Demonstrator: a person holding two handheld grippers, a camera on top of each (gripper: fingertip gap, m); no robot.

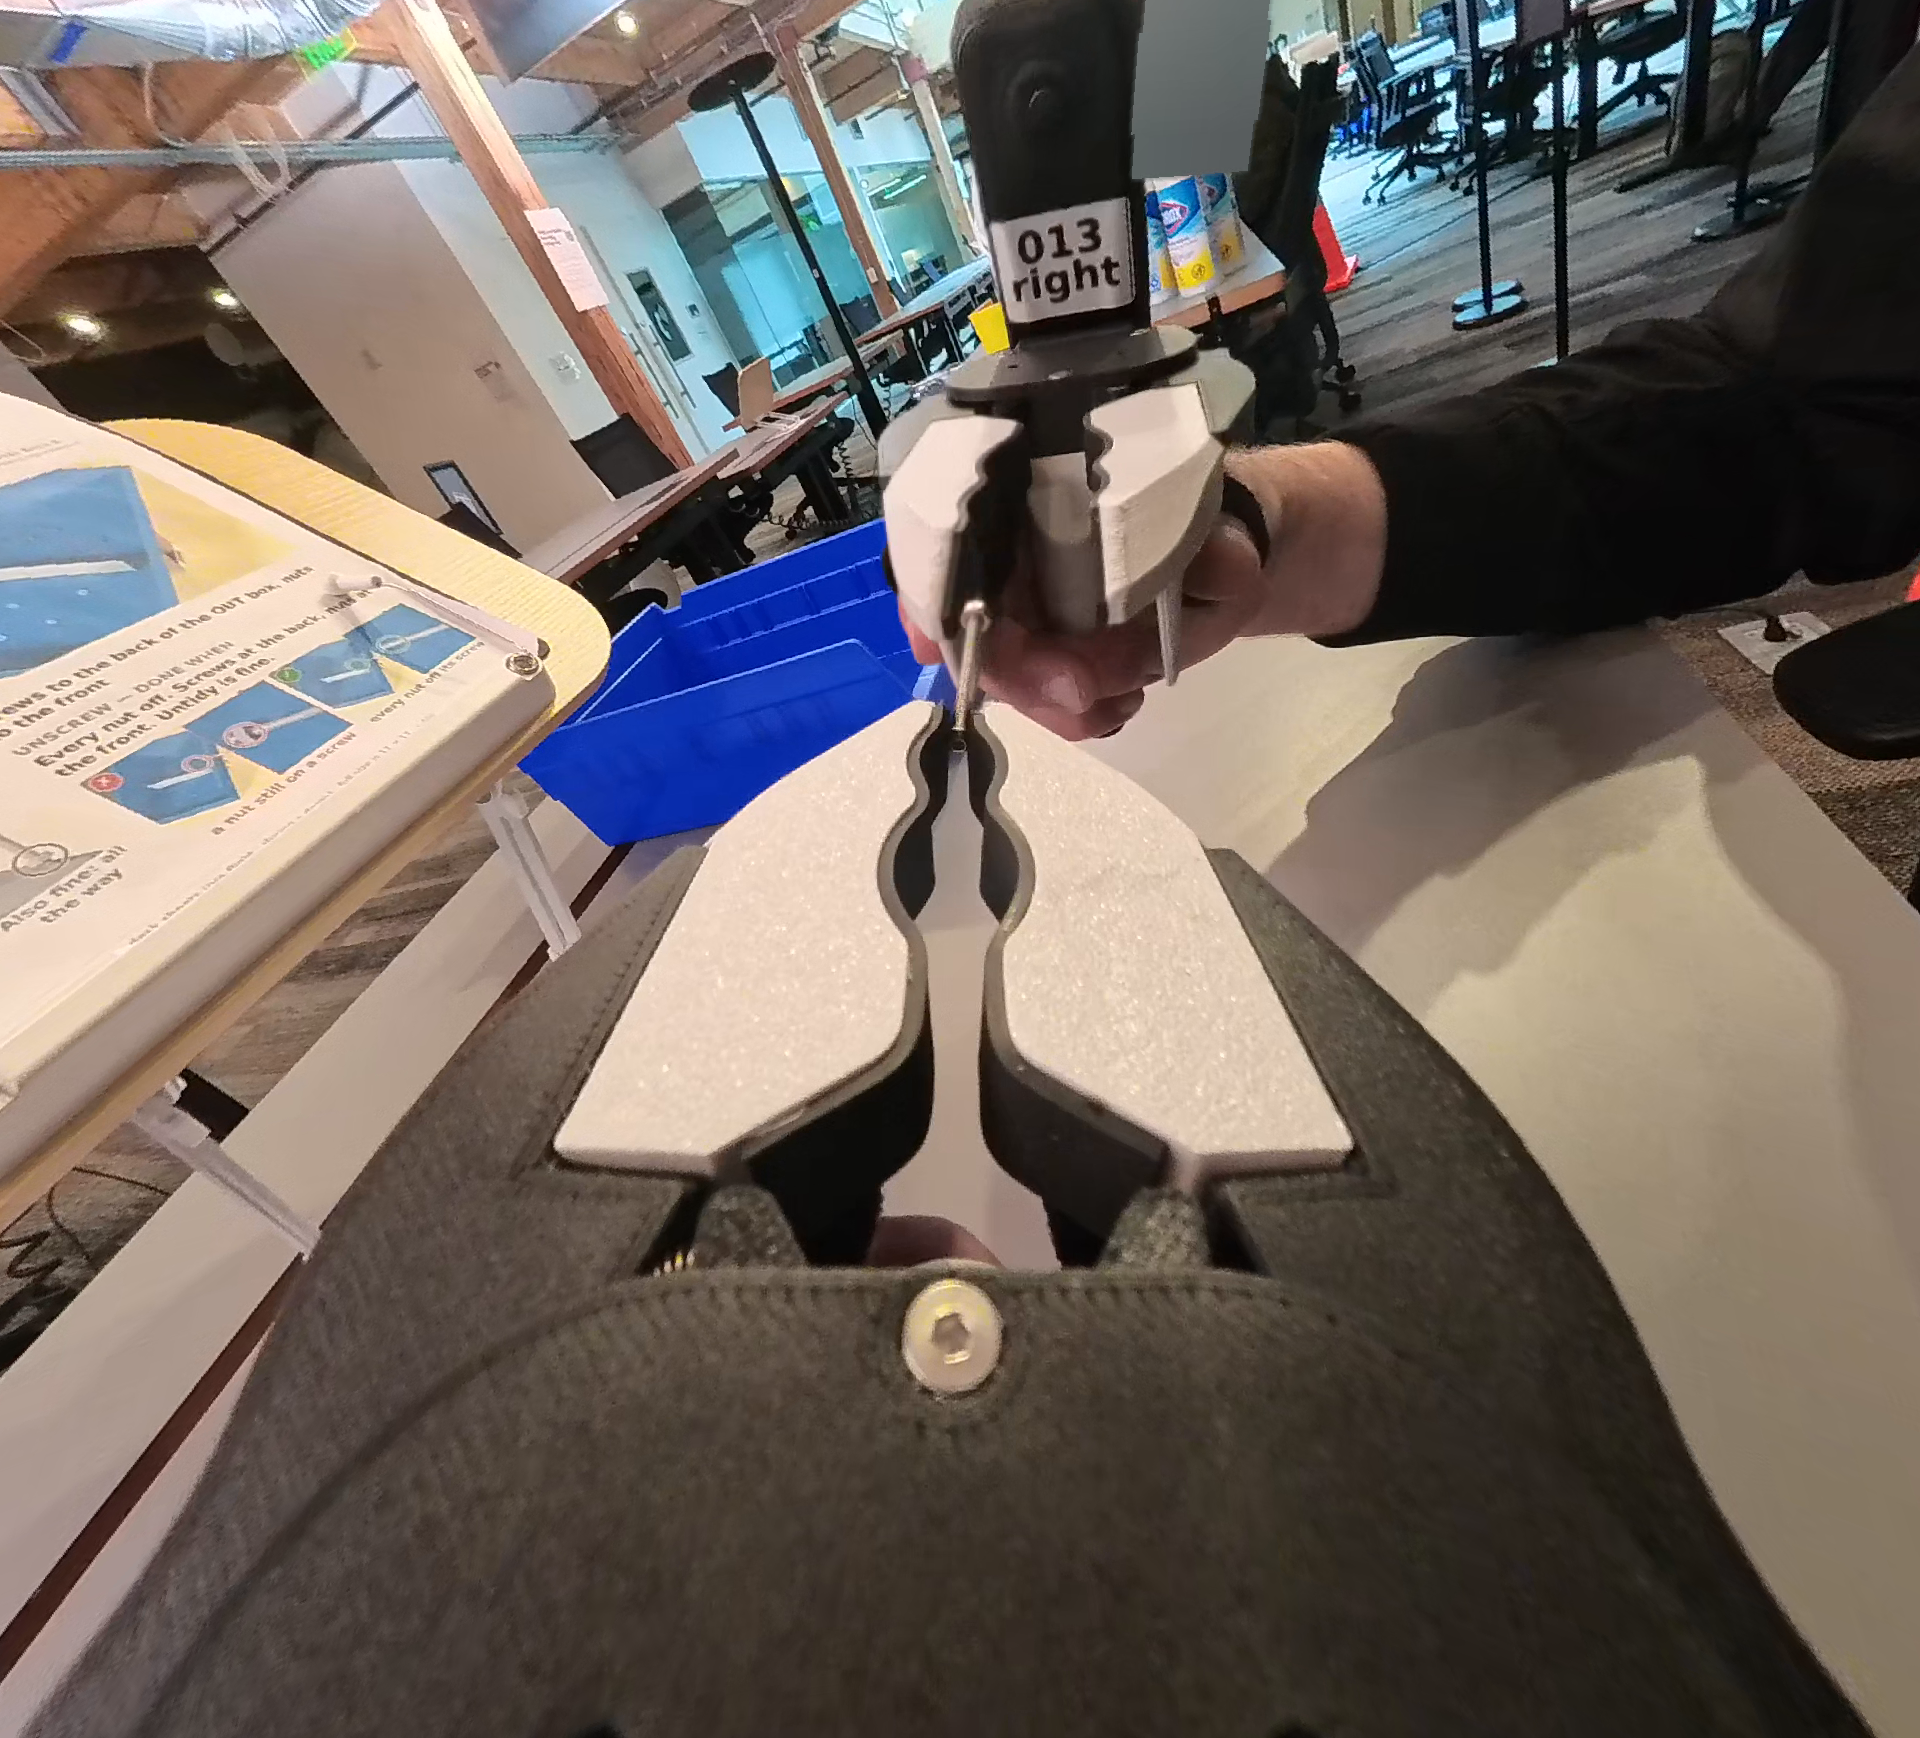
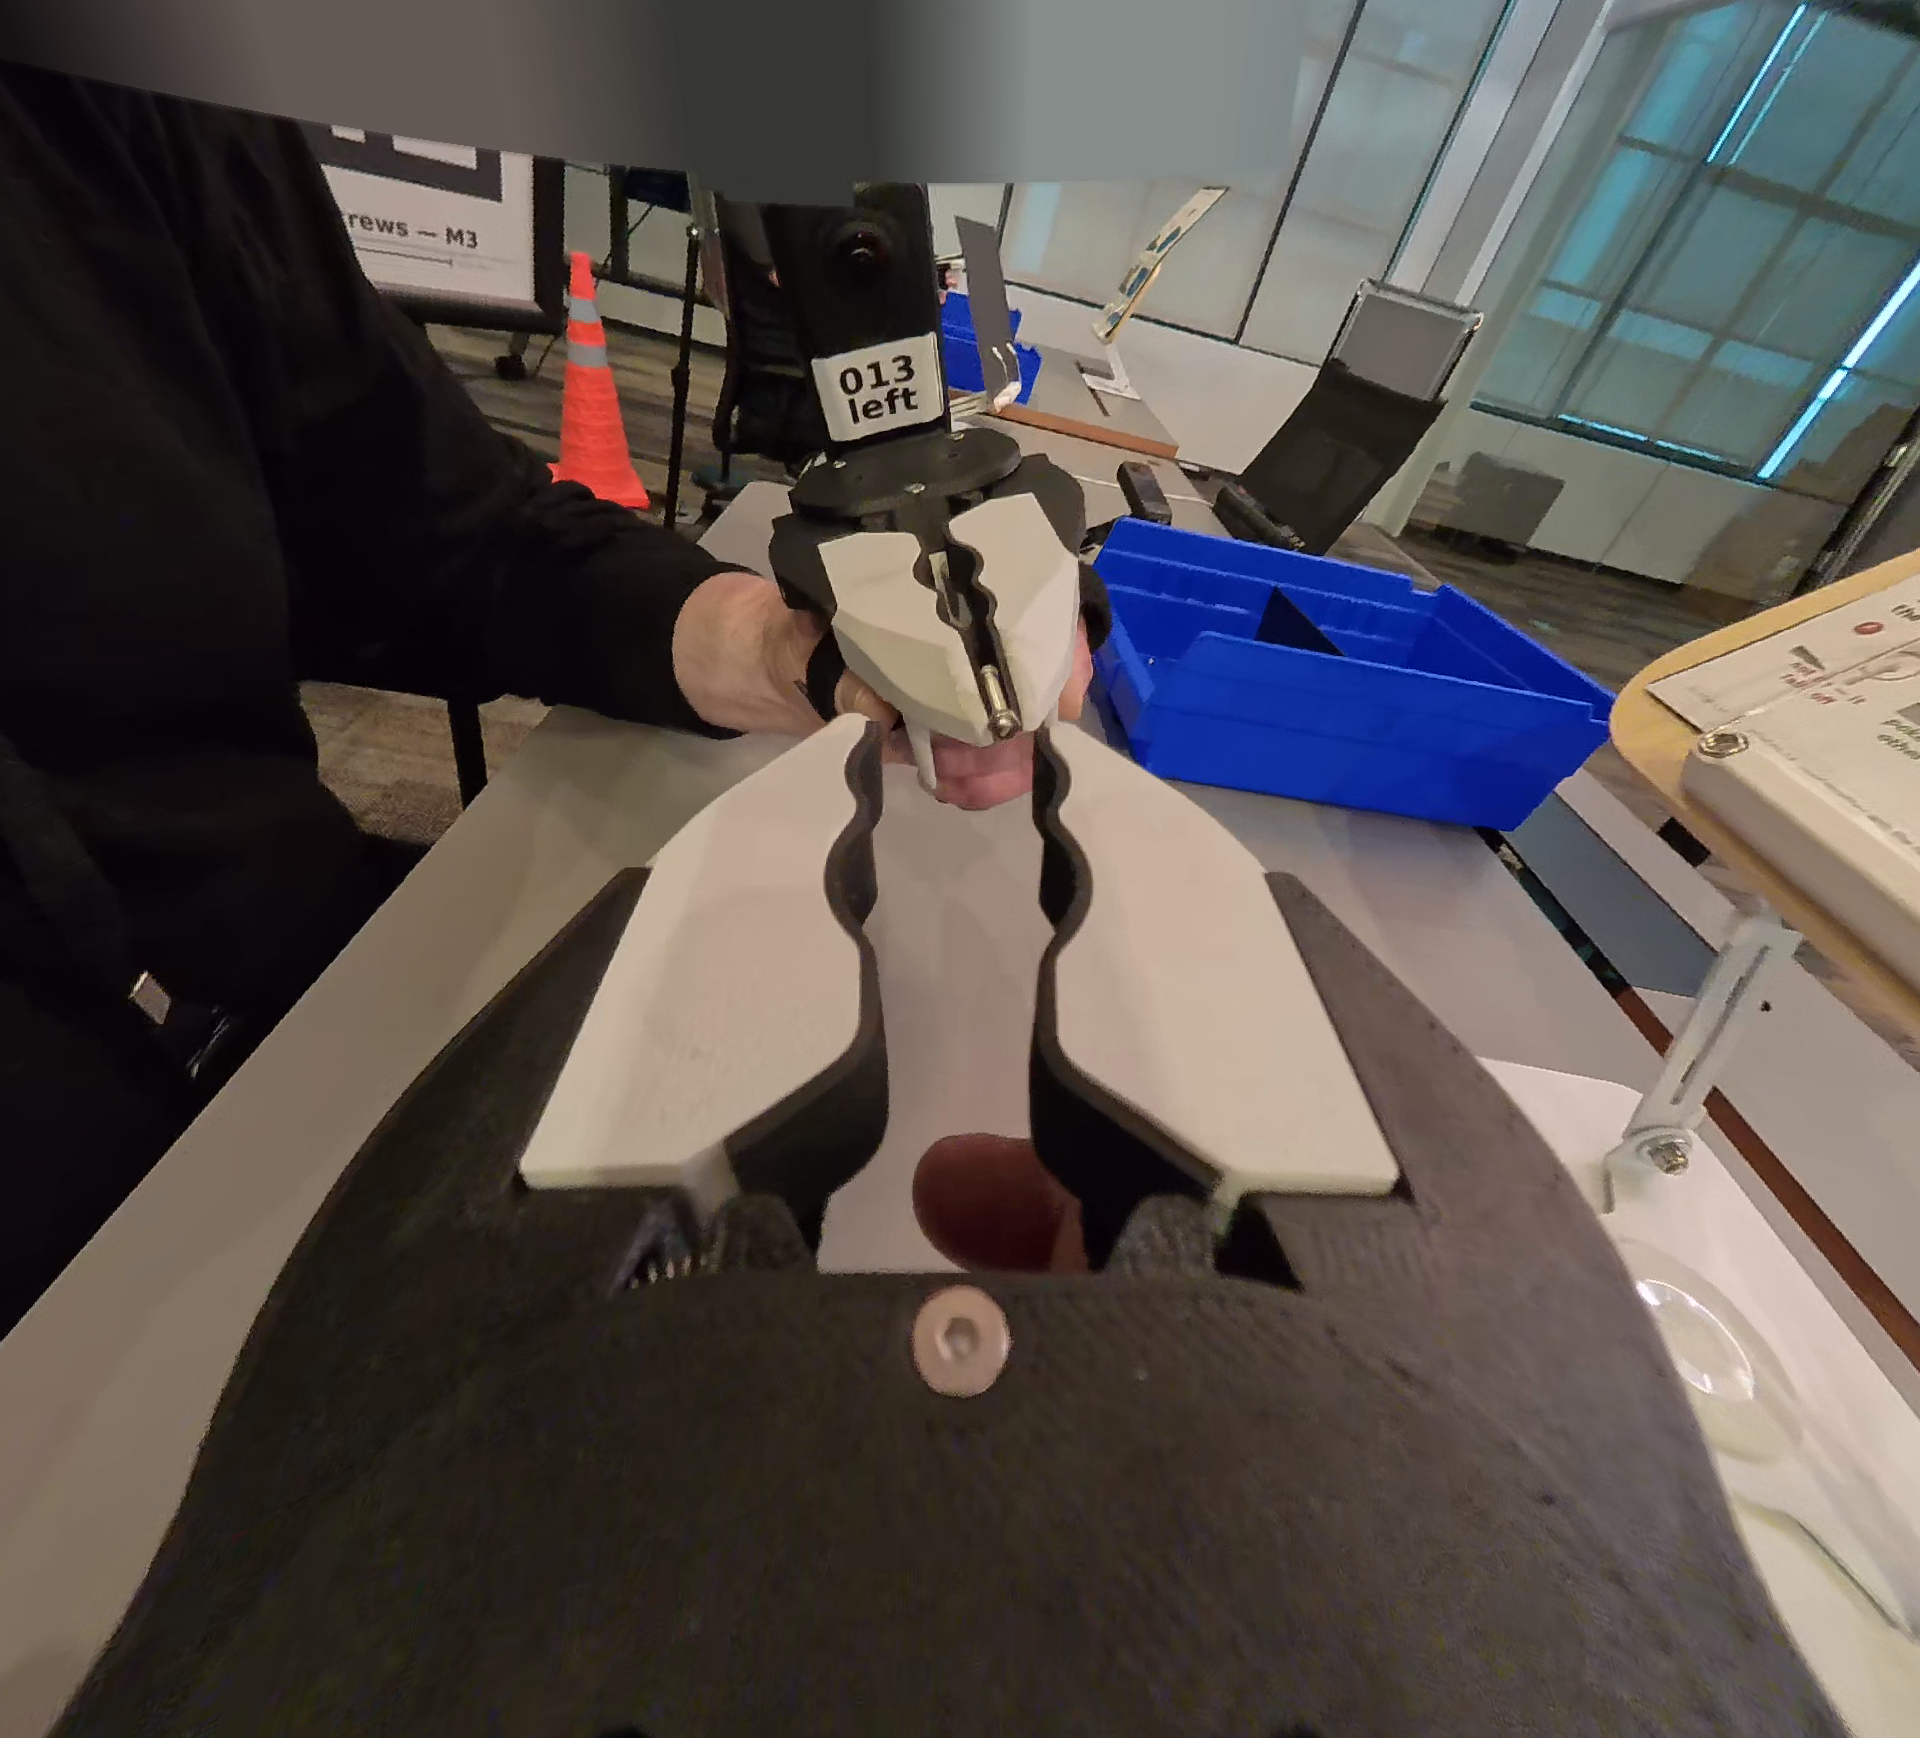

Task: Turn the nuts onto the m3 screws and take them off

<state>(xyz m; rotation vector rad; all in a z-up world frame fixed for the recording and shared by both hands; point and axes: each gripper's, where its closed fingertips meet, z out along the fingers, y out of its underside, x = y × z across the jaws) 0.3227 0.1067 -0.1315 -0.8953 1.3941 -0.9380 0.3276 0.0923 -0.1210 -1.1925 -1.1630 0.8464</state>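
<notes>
My left gripper [image 1: 956, 738] is shut on a thin silver M3 screw [image 1: 966, 670], pinched at the fingertips. The screw sticks out towards my right gripper [image 1: 1023, 613], which faces it above the grey table [image 1: 1455, 805]. In the right wrist view my left gripper [image 2: 992, 720] holds the screw [image 2: 994, 701], whose free end has a small wider piece; I cannot tell whether that is the head or a nut. My right gripper [image 2: 954, 738] is open and empty. Its fingertips stand on either side of the screw's free end, which is nearer the right-hand finger [image 2: 1049, 784].
A blue bin [image 1: 727, 701] sits on the table behind the grippers, also in the right wrist view [image 2: 1351, 701]. A tilted board with an instruction sheet [image 1: 260, 649] stands beside it. A white tray [image 2: 1662, 1273] lies at the right. The person's black sleeves reach in from the sides.
</notes>
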